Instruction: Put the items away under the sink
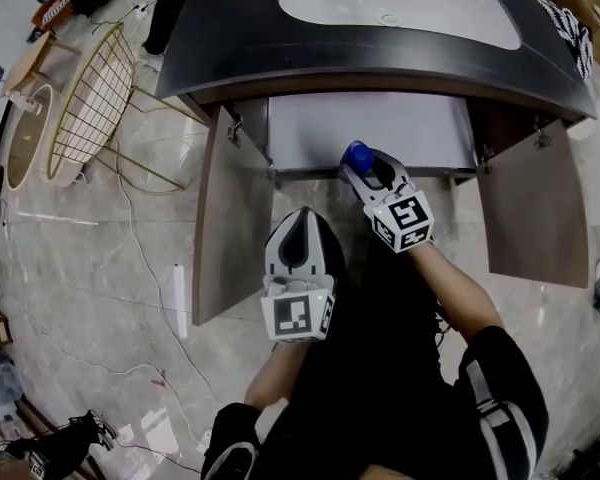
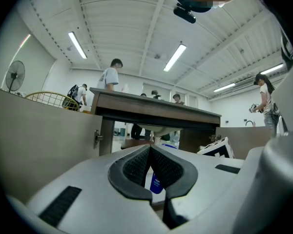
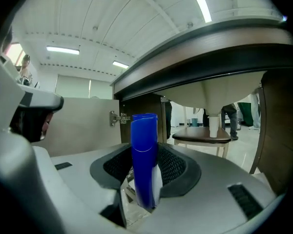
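My right gripper (image 1: pixel 363 164) is shut on a blue bottle (image 3: pixel 144 155) with a tall blue cap. It holds the bottle (image 1: pixel 358 155) upright at the front edge of the open cabinet (image 1: pixel 370 133) under the sink (image 1: pixel 400 3). In the right gripper view the basin's underside (image 3: pixel 224 94) and its drain pipe hang ahead. My left gripper (image 1: pixel 298 240) is shut with nothing in it, lower and nearer my body. Through the left gripper's (image 2: pixel 150 164) tips a sliver of the blue bottle (image 2: pixel 156 183) shows.
Both cabinet doors stand open: left door (image 1: pixel 230 218), right door (image 1: pixel 535 203). A gold wire rack (image 1: pixel 90 103) stands left of the dark counter (image 1: pixel 210 38). Cables trail over the marble floor (image 1: pixel 80 268). People stand in the background beyond the counter.
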